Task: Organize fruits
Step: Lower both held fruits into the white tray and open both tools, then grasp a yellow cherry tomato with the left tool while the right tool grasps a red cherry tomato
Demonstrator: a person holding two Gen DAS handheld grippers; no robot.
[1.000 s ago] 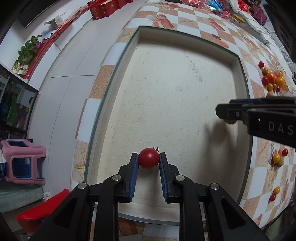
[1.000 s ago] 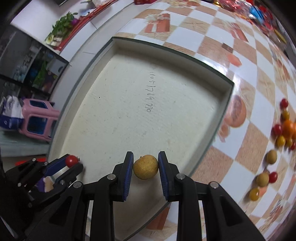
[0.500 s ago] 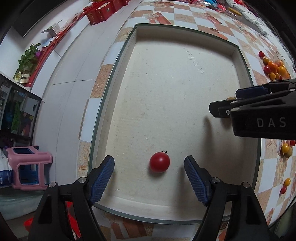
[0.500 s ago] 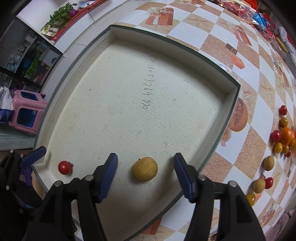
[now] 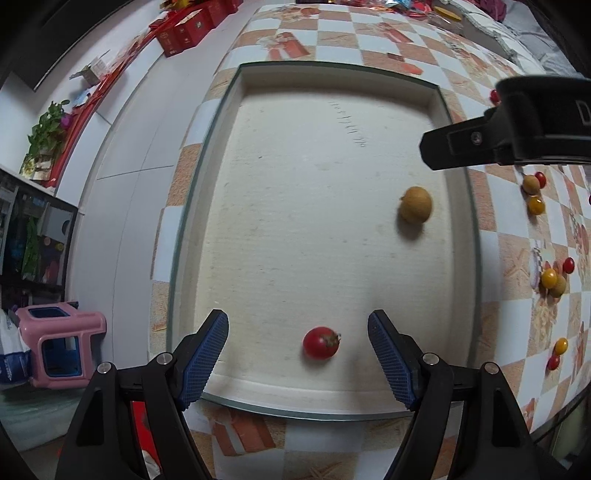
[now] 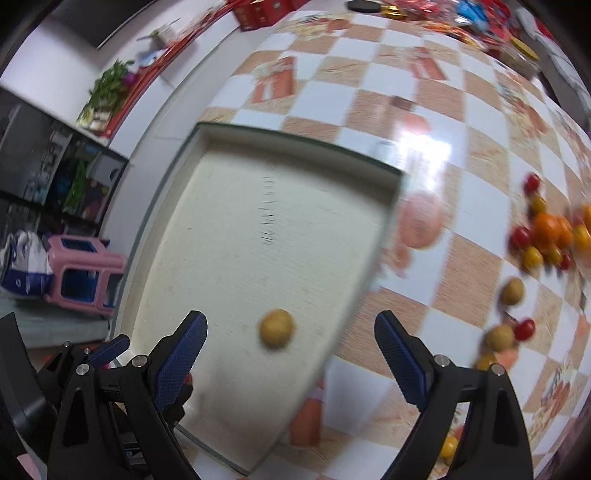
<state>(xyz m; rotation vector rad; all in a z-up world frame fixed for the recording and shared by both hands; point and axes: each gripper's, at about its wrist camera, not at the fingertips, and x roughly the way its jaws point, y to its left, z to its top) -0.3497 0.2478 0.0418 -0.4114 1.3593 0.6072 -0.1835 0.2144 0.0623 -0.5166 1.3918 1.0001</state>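
Observation:
A cream tray (image 5: 391, 400) with a green rim lies on the checkered table. A red cherry tomato (image 5: 320, 342) rests on the tray floor near its near edge, between the fingers of my open left gripper (image 5: 297, 347). A tan round fruit (image 5: 415, 209) lies free near the tray's right wall; it also shows in the right wrist view (image 6: 277, 328). My right gripper (image 6: 290, 345) is open and empty above it, and its body shows in the left wrist view (image 5: 517, 129). The right wrist view is blurred.
Several loose red, yellow and tan fruits (image 5: 550, 282) lie on the table right of the tray, with an orange cluster (image 6: 550, 232) further off. A pink stool (image 5: 55, 343) stands on the floor at left. Red boxes (image 5: 184, 27) sit at the table's far left.
Both grippers opened and let go of their fruits onto the tray floor, then drew back and up. The right gripper has swung rightward.

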